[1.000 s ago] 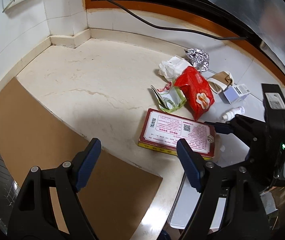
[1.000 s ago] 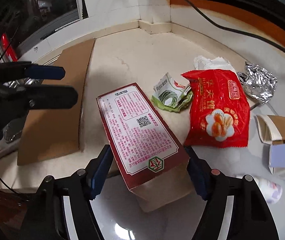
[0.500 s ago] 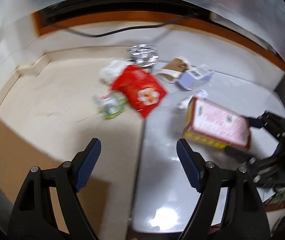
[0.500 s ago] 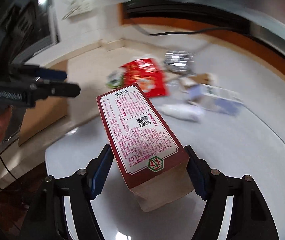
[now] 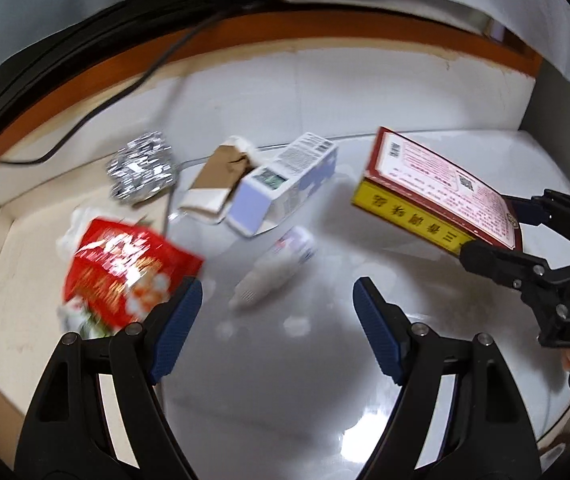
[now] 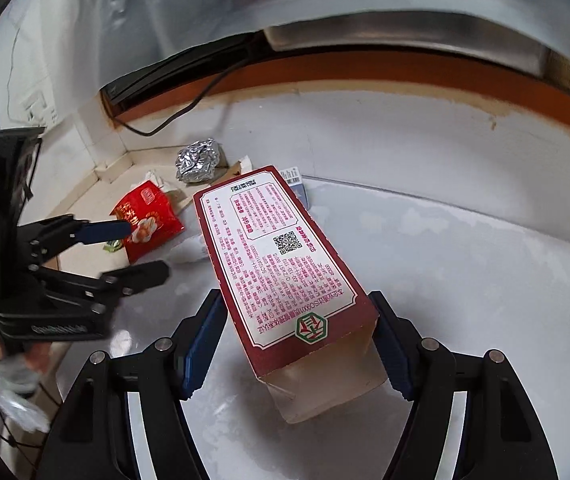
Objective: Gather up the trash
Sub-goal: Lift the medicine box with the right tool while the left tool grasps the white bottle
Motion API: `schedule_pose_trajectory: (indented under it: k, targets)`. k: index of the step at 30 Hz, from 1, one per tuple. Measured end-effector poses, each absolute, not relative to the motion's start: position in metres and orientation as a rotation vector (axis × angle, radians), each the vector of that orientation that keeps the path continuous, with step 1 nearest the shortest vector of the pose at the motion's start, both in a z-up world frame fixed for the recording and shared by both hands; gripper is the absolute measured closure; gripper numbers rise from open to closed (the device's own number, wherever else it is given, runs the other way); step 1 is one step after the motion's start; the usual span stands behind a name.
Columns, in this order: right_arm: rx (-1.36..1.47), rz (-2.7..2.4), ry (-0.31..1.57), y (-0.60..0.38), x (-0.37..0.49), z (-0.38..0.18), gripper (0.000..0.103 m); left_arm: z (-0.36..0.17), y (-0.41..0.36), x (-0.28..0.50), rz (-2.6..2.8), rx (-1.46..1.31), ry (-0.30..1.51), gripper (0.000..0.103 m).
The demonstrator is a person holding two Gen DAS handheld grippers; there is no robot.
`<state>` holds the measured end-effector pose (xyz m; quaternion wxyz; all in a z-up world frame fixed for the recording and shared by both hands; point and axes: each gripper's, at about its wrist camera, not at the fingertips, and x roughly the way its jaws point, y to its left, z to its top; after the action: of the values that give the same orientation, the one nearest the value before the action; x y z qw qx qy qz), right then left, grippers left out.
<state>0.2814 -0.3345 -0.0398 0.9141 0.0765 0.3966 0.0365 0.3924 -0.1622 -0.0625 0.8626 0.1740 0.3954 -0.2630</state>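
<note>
My right gripper (image 6: 297,340) is shut on a long red carton (image 6: 277,256) and holds it above the white table; it also shows in the left wrist view (image 5: 433,196), held at the right. My left gripper (image 5: 277,320) is open and empty, above the table near a small white bottle (image 5: 273,268). Left of it lies a red snack bag (image 5: 125,272). Behind are a foil ball (image 5: 141,172), a brown paper cup sleeve (image 5: 217,180) and a pale blue and white box (image 5: 281,184).
A glossy white table top (image 6: 465,280) meets a beige counter (image 5: 5,300) at the left. A black cable (image 5: 97,108) runs along the back wall. A crumpled white tissue (image 6: 157,180) lies behind the red bag.
Both grippers have swung right, away from the cardboard sheet and over the white table. The right gripper has lifted the red carton off the counter and carried it right.
</note>
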Motion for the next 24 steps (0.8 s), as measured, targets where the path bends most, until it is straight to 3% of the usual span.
schedule_pose_trajectory:
  k: [5, 9, 10, 12, 13, 24]
  targets:
    - [0.191, 0.074, 0.814, -0.344, 0.287, -0.047, 0.032, -0.082, -0.182, 0.405, -0.563, 0.412, 0.876, 0.042]
    - [0.198, 0.082, 0.817, -0.339, 0.296, -0.052, 0.032, -0.091, -0.184, 0.415, -0.534, 0.409, 0.882, 0.047]
    - [0.201, 0.084, 0.819, -0.338, 0.299, -0.054, 0.032, -0.092, -0.183, 0.42, -0.532, 0.394, 0.888, 0.052]
    - [0.206, 0.084, 0.818, -0.338, 0.3, -0.056, 0.032, -0.093, -0.183, 0.424, -0.531, 0.375, 0.902, 0.078]
    - [0.209, 0.084, 0.817, -0.338, 0.3, -0.056, 0.032, -0.094, -0.182, 0.426, -0.529, 0.365, 0.912, 0.085]
    - [0.214, 0.088, 0.797, -0.333, 0.279, -0.046, 0.033, -0.079, -0.161, 0.401, -0.506, 0.249, 0.896, 0.086]
